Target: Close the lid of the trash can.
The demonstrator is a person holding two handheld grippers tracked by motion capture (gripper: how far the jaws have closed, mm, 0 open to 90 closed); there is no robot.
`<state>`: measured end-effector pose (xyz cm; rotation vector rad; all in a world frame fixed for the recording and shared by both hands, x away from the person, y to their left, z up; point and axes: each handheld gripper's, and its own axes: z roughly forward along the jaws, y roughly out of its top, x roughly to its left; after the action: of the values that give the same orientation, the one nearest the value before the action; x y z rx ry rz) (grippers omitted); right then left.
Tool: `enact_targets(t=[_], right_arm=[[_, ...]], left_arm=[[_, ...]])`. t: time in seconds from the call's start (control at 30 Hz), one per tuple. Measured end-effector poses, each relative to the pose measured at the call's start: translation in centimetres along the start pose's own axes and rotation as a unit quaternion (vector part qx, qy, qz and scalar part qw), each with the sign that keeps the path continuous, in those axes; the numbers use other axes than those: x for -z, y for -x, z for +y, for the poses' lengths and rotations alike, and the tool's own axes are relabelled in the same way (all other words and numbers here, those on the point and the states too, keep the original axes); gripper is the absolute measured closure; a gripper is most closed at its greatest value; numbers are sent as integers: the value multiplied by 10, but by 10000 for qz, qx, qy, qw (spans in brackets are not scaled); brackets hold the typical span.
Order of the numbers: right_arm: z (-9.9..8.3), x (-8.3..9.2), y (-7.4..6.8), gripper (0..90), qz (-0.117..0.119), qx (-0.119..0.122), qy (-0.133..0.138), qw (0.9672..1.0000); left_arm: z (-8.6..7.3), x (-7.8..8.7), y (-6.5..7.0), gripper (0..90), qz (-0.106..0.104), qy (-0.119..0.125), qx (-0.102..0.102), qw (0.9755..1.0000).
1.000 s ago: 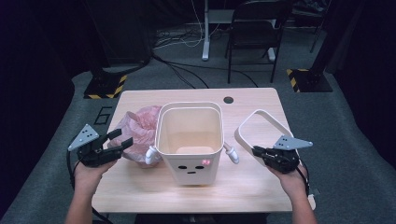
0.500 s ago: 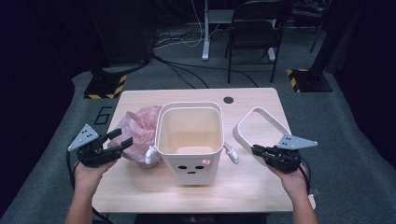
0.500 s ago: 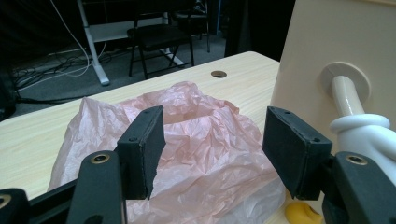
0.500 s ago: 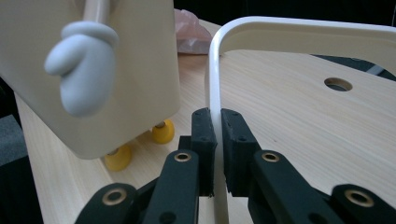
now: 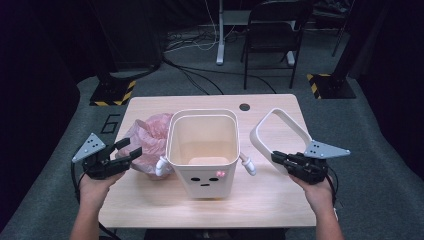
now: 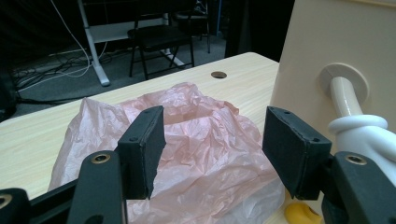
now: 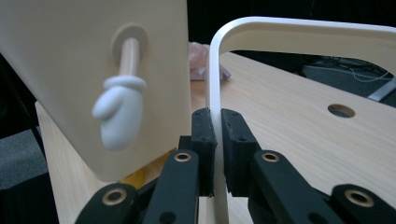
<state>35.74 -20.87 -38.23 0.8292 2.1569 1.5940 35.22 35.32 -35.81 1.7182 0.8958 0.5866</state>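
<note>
Right gripper (image 5: 278,159) is clamped on the white ring frame (image 5: 280,131): in the right gripper view the two pads pinch the thin rim (image 7: 215,93) edge-on, rim running straight up from between them. Ring is tilted, its far side on the table (image 5: 150,200), off to the bin-free side of that gripper. The cream bin (image 5: 204,150) stands just inboard of it; the mitten-shaped arm (image 7: 119,109) pokes out close to the pads.

Left gripper (image 5: 131,150) has its jaws wide apart, nothing between them. Pink plastic bag (image 6: 196,154) lies crumpled directly ahead and below the pads, touching the bin wall on the pad's right side in the left gripper view. Bin's other mitten arm (image 6: 359,130) sits right next to the right-hand pad.

My read: bag goes in the bin, ring then locks it over the rim. Bag pickup is the step in hand.

How to do it well:
- Drop the left gripper onto a raised fold, not the flat skirt; thin film slips otherwise.
- Approach from the side away from the bin so the right-hand pad doesn't snag the mitten arm.
- Close fully, lift slowly, check the film comes up in one bunch.
- Keep the ring parked and level, clear of the bin opening, until the bag is draped.
</note>
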Motion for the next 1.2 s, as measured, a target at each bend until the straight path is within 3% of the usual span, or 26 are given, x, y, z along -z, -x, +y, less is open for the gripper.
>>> enact_targets(t=[0.57,0.7,0.97,1.2], right_arm=[[45,14,-18,841,433,333,314,9980],[61,18,-18,841,510,398,381,9972],[91,29,-25,842,709,640,527,9940],[109,26,-39,843,1066,780,583,9895]], left_arm=[[0,2,-1,387,-20,26,-3,10000],[0,5,-4,386,15,76,109,9999],[-1,8,-8,386,57,67,136,9999],[1,6,0,386,-8,59,10,10000]])
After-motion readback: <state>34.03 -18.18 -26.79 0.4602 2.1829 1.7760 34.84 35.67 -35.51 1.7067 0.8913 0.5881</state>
